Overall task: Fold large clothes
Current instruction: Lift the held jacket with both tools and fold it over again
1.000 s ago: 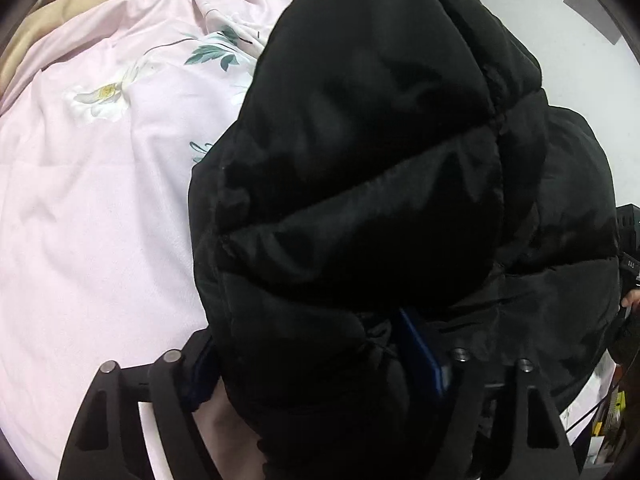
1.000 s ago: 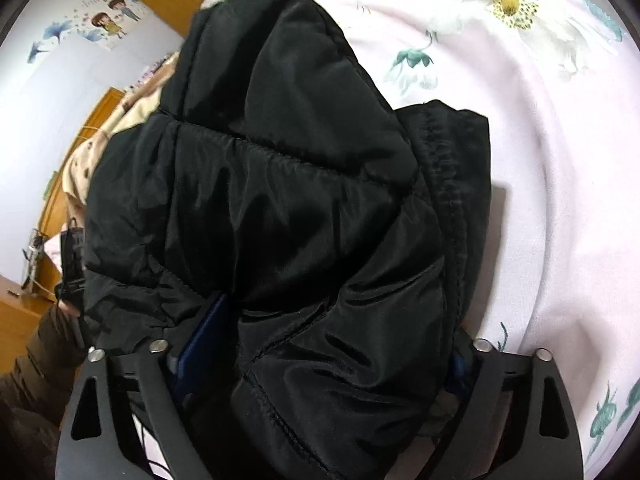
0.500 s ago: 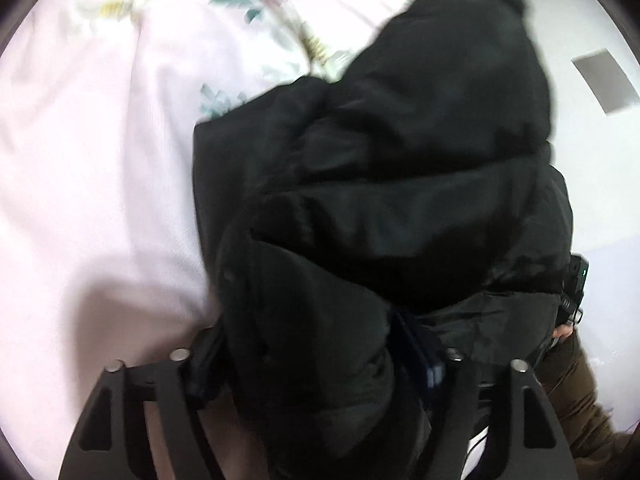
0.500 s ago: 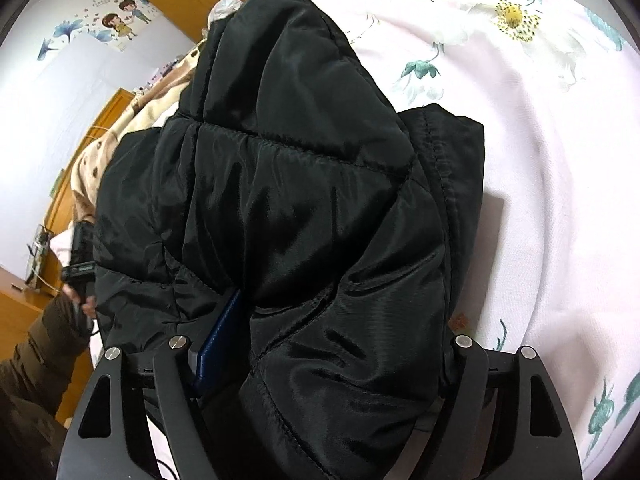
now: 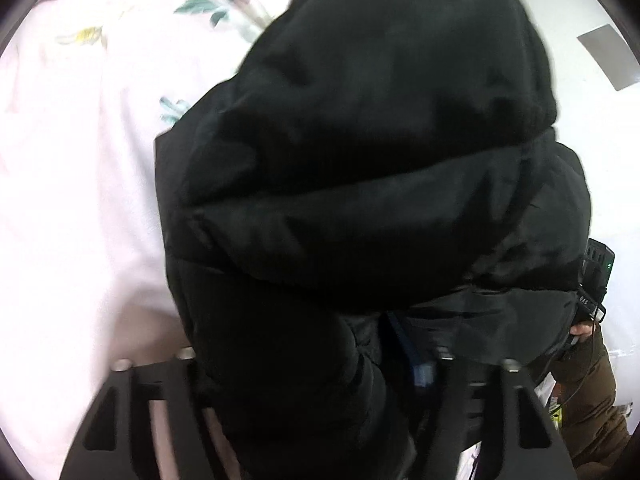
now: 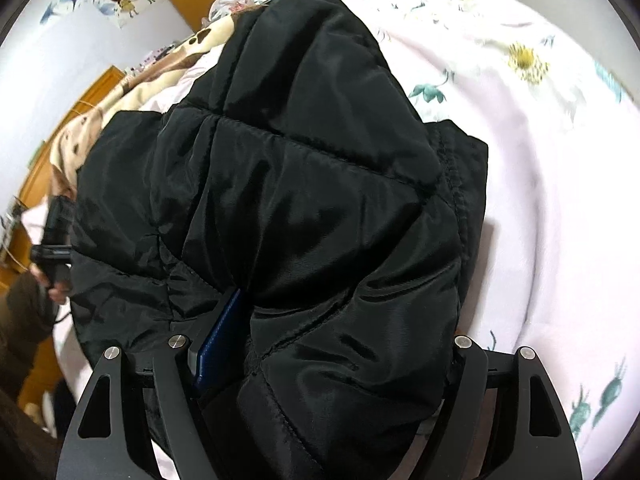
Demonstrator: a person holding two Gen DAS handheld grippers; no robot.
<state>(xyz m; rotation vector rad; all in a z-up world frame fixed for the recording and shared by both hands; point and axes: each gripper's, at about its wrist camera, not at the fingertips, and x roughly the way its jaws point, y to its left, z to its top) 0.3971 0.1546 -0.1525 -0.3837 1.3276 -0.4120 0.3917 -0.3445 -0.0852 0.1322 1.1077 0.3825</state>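
Floral pink bedsheet (image 6: 560, 200) under black puffer jacket (image 6: 320, 200), its bulk clamped between both grippers' jaws, left's just narrowing.

What my tongs can't show me

The black puffer jacket (image 5: 360, 200) buries my left gripper (image 5: 316, 364) fingertips and smears with blur; beneath it, my right gripper (image 6: 324, 360) hides its right pad.
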